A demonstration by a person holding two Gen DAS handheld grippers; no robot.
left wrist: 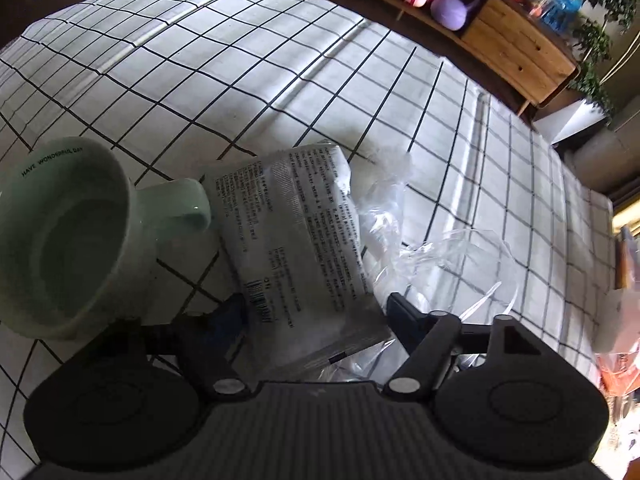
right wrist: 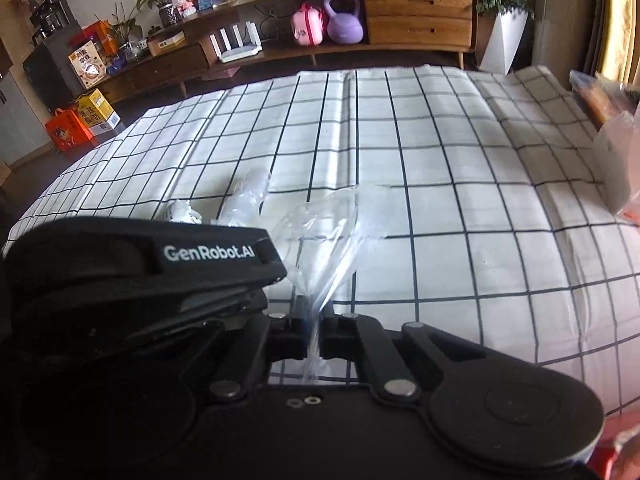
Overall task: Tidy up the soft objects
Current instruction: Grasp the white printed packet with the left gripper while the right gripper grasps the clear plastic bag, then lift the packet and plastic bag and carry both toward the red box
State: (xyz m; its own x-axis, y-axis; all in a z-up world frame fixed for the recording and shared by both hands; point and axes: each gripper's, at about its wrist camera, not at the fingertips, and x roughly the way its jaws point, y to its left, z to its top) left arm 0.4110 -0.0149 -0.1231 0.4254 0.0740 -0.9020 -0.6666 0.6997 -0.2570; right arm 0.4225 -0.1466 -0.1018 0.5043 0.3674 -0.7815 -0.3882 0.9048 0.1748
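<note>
In the left wrist view my left gripper (left wrist: 316, 312) holds a flat white printed packet (left wrist: 296, 240) between its jaws, over the mouth of a clear plastic bag (left wrist: 448, 256). The packet's far end rests by a pale green mug (left wrist: 68, 236). In the right wrist view my right gripper (right wrist: 314, 334) is shut on the edge of the clear plastic bag (right wrist: 320, 232) and holds it up. The left gripper's black body (right wrist: 132, 272) fills the left of that view, just beside the bag.
A white cloth with a black grid (right wrist: 440, 200) covers the table. A bag of packaged goods (right wrist: 616, 160) lies at the right edge. Behind stands a wooden sideboard (right wrist: 416, 12) with a purple kettlebell (right wrist: 344, 20) and a pink case (right wrist: 306, 26).
</note>
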